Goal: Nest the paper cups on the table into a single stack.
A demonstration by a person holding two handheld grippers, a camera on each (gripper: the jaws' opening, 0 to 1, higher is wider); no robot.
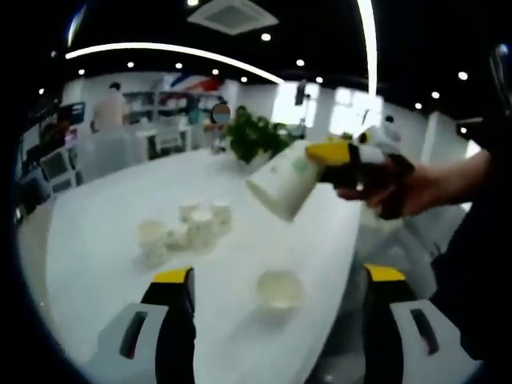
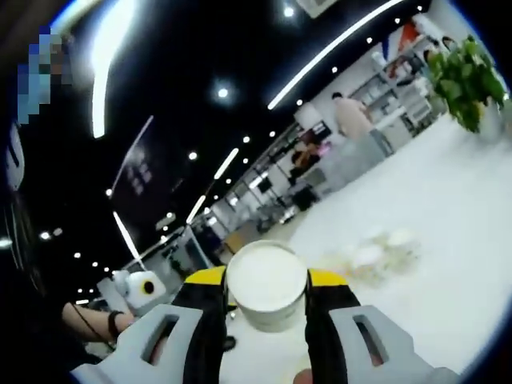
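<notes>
1. Two grippers are in play. The right gripper [image 2: 267, 308] is pinched on a paper cup [image 2: 266, 286], which is clamped between its yellow-tipped jaws with the flat base facing the camera in the right gripper view. In the left gripper view the same gripper [image 1: 352, 164] is seen holding that held cup [image 1: 282, 182] tilted, up in the air above the white table [image 1: 104, 200].

2. The left gripper [image 1: 276, 280] is spread wide with nothing between its jaws, hovering low over the table.

3. A single upright cup [image 1: 279, 290] is sat on the table right between the left gripper's jaws, mouth up. It's judged to be the one the held cup gets dropped into.

4. A loose cluster of small cups [image 1: 186, 230] is parked farther back on the table, well apart from the upright cup. It's too blurry for a count.

5. A potted plant [image 1: 254, 136] is stood at the far end of the table, beyond the cluster.

6. What could go wrong: the held cup is carried at a slant, so the rim could be caught on the upright cup's lip and that cup tipped or shoved away, since nothing is steadying it yet. Paper walls could also be crushed if the pinch is too hard, and then nesting would jam.
</notes>
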